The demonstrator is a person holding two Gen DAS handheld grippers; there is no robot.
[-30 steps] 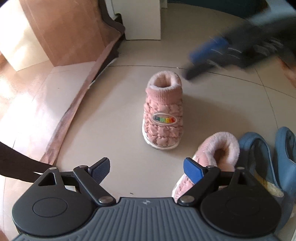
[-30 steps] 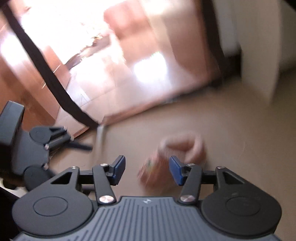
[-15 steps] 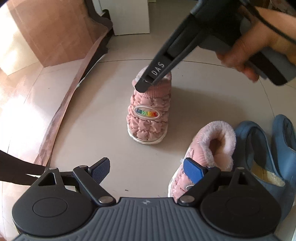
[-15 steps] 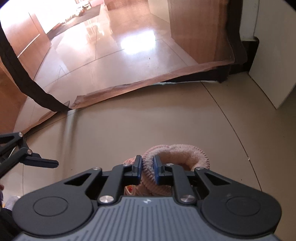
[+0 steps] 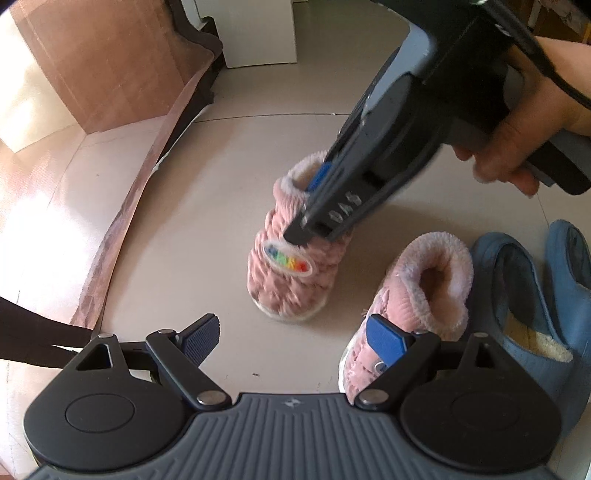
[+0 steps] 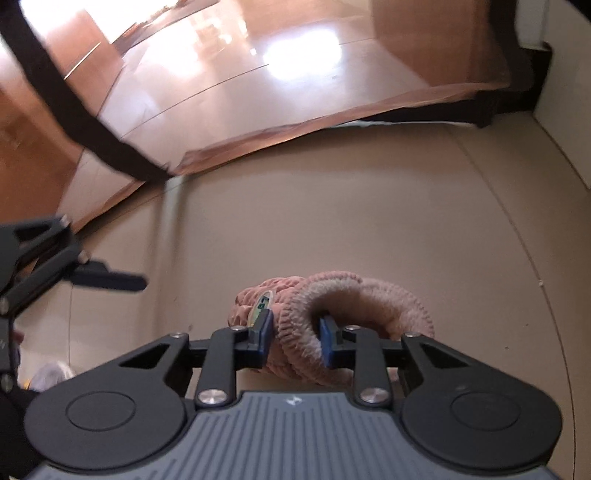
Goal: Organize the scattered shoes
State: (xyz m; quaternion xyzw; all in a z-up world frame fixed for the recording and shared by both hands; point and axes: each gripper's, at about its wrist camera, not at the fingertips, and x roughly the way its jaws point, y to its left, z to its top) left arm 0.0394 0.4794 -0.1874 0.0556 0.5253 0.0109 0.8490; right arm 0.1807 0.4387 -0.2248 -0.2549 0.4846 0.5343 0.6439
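Note:
A pink quilted child's boot with a rainbow patch is held tilted above the beige floor. My right gripper is shut on its fuzzy cuff; in the right wrist view the cuff is pinched between the blue pads, one finger inside the opening. Its matching pink boot lies on the floor at the right. My left gripper is open and empty, low in front of both boots, its right finger just before the second boot.
Two blue slippers lie at the far right beside the second boot. A brown curtain hem runs along the left of the floor. A white cabinet stands at the back.
My right gripper came in from the right, closed on the boot's cuff and has tilted and pulled it toward the second boot. My left gripper stayed open and nearly still.

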